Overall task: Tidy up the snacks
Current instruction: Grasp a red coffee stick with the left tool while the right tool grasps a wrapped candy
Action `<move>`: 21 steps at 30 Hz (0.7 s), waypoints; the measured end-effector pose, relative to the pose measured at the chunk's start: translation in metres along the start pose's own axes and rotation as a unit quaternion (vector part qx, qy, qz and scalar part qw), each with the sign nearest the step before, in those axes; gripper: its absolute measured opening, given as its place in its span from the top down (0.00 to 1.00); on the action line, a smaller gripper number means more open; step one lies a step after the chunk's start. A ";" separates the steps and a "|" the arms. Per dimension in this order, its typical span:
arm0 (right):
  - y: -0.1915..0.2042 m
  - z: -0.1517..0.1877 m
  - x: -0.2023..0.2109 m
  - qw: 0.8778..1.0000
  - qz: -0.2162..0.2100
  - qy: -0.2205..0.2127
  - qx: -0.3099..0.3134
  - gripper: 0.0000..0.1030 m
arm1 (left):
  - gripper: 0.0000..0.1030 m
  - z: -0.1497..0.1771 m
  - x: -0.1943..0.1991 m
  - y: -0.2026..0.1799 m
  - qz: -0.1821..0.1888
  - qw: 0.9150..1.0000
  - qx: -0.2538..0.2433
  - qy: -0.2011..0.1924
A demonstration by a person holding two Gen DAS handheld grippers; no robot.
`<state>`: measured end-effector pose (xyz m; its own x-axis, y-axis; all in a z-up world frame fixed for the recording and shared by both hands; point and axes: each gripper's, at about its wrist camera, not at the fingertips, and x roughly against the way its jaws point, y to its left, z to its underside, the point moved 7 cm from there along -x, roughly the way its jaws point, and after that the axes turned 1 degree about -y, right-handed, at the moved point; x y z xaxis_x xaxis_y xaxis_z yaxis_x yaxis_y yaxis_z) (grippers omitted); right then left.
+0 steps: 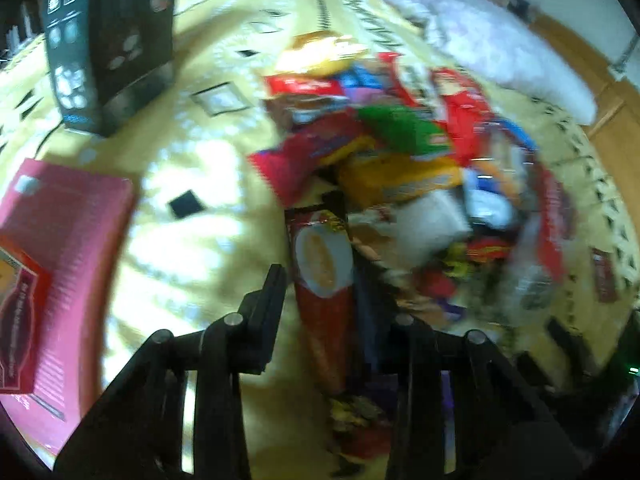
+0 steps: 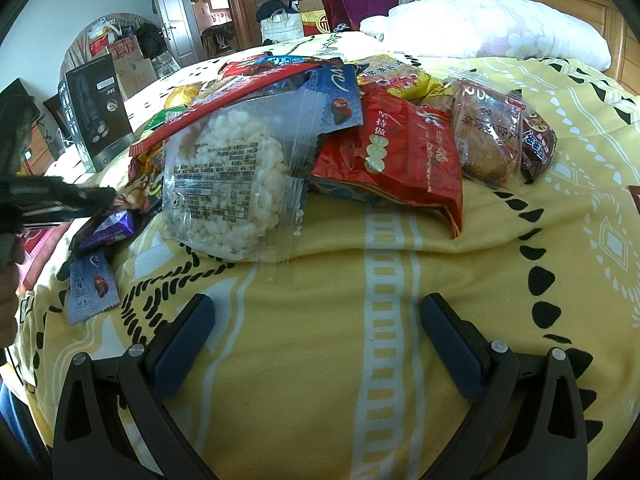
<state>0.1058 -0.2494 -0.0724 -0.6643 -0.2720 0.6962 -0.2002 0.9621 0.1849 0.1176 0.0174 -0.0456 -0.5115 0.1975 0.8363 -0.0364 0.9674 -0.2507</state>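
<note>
Two fisheye views take in one heap of snack packets on a yellow patterned bedspread (image 2: 320,360).

In the left wrist view, which is blurred, the left gripper (image 1: 320,292) pinches a long red sachet (image 1: 324,276) printed with a cup of coffee. Its long axis runs from 6 o'clock up to 12 o'clock along the fingers, the crimped top end pointing toward the snack pile (image 1: 400,152), the lower end hanging back past the jaws. One black finger (image 1: 270,300) stands at the sachet's 9 o'clock side; the other is largely lost behind the packet and the blur, so the jaws read as pressed on the sachet rather than spread. At 10 o'clock stands an upright dark box (image 1: 108,44); at 8 o'clock lies a flat pink box (image 1: 68,264). A white pillow (image 1: 500,48) lies at 1 o'clock.

The right wrist view is sharp and shows what the left cannot: readable packets. A clear bag of white puffed rice cakes (image 2: 228,184) sits at 11 o'clock of the right gripper (image 2: 316,316), label up. A red packet (image 2: 404,160) lies at 12 o'clock, a clear-wrapped brown pastry (image 2: 488,136) at 1 o'clock, and a small blue-grey wrapper (image 2: 90,288) at 9 o'clock on the bedspread. The right gripper's jaws are spread wide over bare cloth, holding nothing, with blue pads (image 2: 184,340) showing. At 9 o'clock the other gripper enters as a dark shape beside a purple wrapper (image 2: 112,228); the coffee sachet itself cannot be made out there.
</note>
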 end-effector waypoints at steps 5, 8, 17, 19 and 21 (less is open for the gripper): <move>0.002 0.000 0.002 1.000 0.009 0.003 0.007 0.00 | 0.65 0.004 0.000 0.002 -0.028 0.999 -0.026 -0.015; 0.008 -0.001 0.012 1.000 0.013 0.020 0.018 0.00 | 0.73 0.007 0.002 -0.003 -0.038 0.998 -0.050 -0.013; 0.091 -0.049 0.094 0.991 -0.107 -0.055 0.056 0.13 | 0.82 0.024 0.099 -0.011 -0.005 0.995 -0.064 -0.077; 0.117 -0.067 0.077 0.987 -0.150 -0.036 0.052 0.23 | 0.82 0.026 0.116 -0.010 -0.010 0.994 -0.060 -0.090; 0.138 -0.081 0.040 0.984 -0.171 0.004 0.039 0.34 | 0.82 0.027 0.136 -0.006 -0.015 0.992 -0.059 -0.108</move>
<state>0.1101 -0.1261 0.0368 -0.5426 -0.5798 0.6078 -0.4666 0.8097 0.3559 0.0251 0.0344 0.0565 -0.6840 0.1414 0.7157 0.0402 0.9868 -0.1566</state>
